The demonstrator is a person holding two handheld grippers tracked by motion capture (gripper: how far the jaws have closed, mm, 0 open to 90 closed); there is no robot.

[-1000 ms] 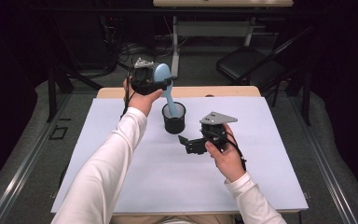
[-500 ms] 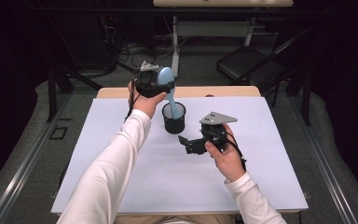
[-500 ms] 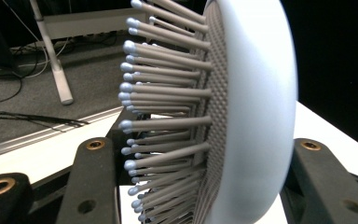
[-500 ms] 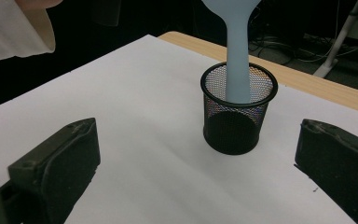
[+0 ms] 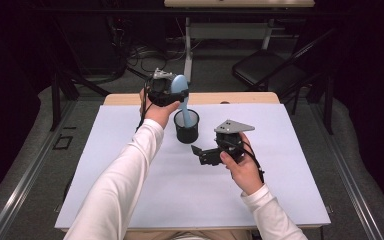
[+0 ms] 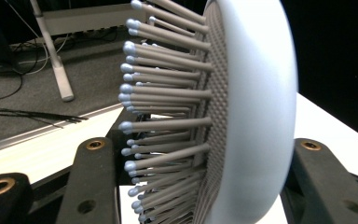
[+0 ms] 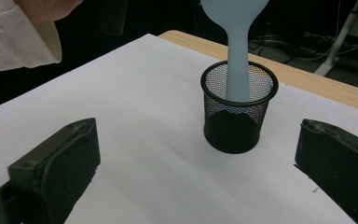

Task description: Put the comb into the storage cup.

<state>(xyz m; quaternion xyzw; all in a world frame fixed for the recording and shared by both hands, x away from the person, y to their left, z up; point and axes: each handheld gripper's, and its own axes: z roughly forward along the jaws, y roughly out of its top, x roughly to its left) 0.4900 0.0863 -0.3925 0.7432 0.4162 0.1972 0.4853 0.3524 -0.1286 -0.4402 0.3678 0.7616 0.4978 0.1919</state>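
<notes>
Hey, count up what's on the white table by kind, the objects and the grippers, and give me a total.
Hairbrush, light blue, handle down in the cup: 1
Black mesh cup: 1
Handheld grippers: 2, the left gripper shut on the brush head, the right gripper open above the table
Total: 4

White long sleeves (image 5: 125, 180); black tongs (image 5: 200, 154) with brass screw inserts, a grey triangular plate, trailing black cable.

Pale blue hairbrush (image 7: 237, 51) handle standing in black mesh cup (image 7: 239, 122), white table cover (image 7: 135, 116), claw jaws wide apart
</notes>
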